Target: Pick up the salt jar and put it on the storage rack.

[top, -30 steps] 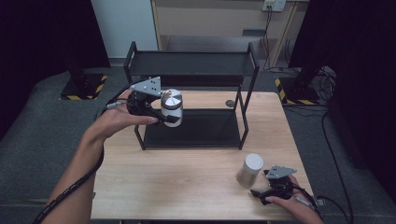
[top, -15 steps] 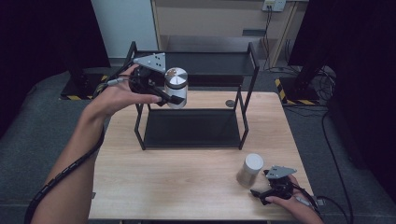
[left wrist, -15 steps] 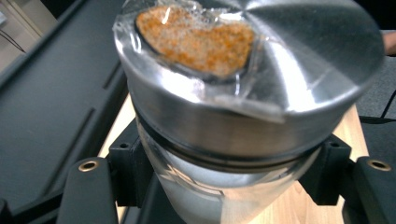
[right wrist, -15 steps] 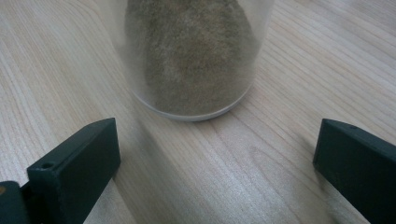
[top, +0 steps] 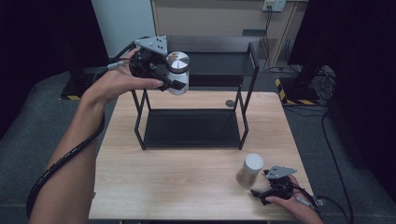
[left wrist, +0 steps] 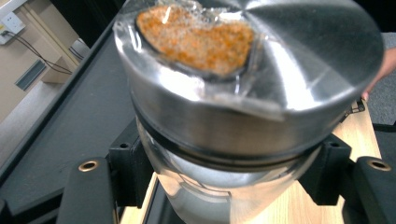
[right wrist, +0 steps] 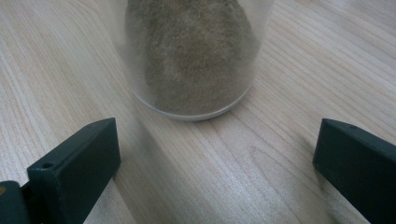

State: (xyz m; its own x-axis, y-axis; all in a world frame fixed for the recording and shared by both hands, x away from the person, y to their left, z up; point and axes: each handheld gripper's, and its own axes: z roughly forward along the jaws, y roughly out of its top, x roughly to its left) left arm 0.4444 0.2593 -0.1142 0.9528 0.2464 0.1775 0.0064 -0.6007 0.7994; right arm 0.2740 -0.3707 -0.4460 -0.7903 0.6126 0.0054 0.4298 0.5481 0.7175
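Wooden table point(top: 187, 182) carries a black two-tier shelf point(top: 205, 70) at its far side; the left gripper point(top: 164, 80) pinches a steel-lidded jar point(top: 178, 72) in the air at the shelf's top left; near right, the right gripper point(top: 262, 195) stands spread just beside a second jar point(top: 249, 170) of brownish powder.
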